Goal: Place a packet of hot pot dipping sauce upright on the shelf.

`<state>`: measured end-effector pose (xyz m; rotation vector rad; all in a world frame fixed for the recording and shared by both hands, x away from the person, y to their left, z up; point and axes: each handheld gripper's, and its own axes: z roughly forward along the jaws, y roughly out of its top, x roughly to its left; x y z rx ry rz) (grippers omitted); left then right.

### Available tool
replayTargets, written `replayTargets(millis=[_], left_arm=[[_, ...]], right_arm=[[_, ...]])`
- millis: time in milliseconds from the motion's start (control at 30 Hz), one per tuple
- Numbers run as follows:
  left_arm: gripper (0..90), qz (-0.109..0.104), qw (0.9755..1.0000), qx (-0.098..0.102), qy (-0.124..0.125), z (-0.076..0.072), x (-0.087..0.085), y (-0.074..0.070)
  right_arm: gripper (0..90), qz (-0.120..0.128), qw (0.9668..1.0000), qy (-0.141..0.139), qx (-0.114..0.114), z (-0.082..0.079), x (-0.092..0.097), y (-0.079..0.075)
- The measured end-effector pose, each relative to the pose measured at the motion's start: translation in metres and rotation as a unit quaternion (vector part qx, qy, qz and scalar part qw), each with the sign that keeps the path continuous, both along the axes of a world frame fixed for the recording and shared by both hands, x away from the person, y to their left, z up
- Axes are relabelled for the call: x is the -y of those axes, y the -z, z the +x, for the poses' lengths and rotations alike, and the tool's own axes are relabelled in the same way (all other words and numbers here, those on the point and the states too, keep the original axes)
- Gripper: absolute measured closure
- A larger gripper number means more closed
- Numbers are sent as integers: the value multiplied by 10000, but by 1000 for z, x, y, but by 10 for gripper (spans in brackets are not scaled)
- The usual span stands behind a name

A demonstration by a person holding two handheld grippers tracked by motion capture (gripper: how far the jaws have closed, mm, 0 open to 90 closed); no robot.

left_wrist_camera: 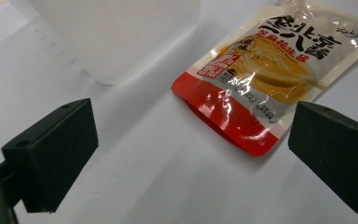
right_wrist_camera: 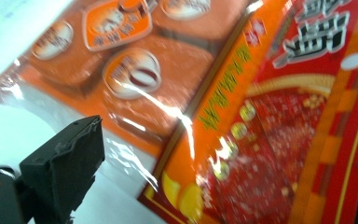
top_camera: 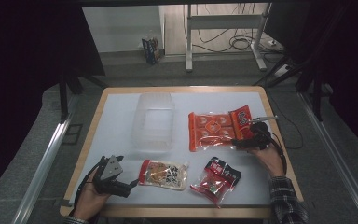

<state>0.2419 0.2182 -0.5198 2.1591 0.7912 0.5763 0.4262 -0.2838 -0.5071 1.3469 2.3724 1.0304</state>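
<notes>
Orange snack pack (top_camera: 214, 130) is lying flat at table right beside the clear bin (top_camera: 153, 122), its right end sitting between the wide-open, empty jaws of the right gripper (top_camera: 246, 140), while the left gripper (top_camera: 131, 183), also open and empty, is idling beside the sauce pouch (top_camera: 163, 174).

Bright on the white table (top_camera: 121, 121), dark all around it. Glare streaking the glossy orange-and-red snack packet (right_wrist_camera: 242, 116), blurred close up. Sharp white glints across the cream-and-red sauce pouch (left_wrist_camera: 265, 70).
</notes>
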Motion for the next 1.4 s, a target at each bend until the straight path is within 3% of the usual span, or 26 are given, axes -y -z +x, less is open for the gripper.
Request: replayTargets(millis=[100, 200, 300, 400, 567, 833, 1167, 1300, 1400], left_arm=[[14, -29, 10000, 15, -12, 0, 0, 0], [14, -31, 10000, 15, -11, 0, 0, 0], [14, -17, 10000, 28, -12, 0, 0, 0], [14, -38, 10000, 18, -26, 0, 0, 0], [14, -35, 10000, 27, -30, 0, 1, 0], [14, -16, 10000, 32, -25, 0, 1, 0], [14, -4, 10000, 36, -19, 0, 0, 0], [14, -9, 10000, 50, -24, 0, 0, -1], [14, -13, 10000, 56, -25, 0, 0, -1]], right_arm=[[99, -24, 10000, 57, -11, 2, -5, -3], [260, 69, 9995, 271, -112, 5, -5, -4], [427, -17, 9985, 511, -177, 11, -3, -5], [483, -2, 9982, 576, -182, 14, -2, -6], [582, -274, 9976, 628, -135, 28, -7, -8], [848, -513, 9962, 665, -252, 47, -12, -4], [886, -491, 9958, 674, -381, 47, -15, -15], [886, -702, 9956, 588, -197, 43, -21, -27], [886, -691, 9961, 550, -60, 40, -22, -37]])
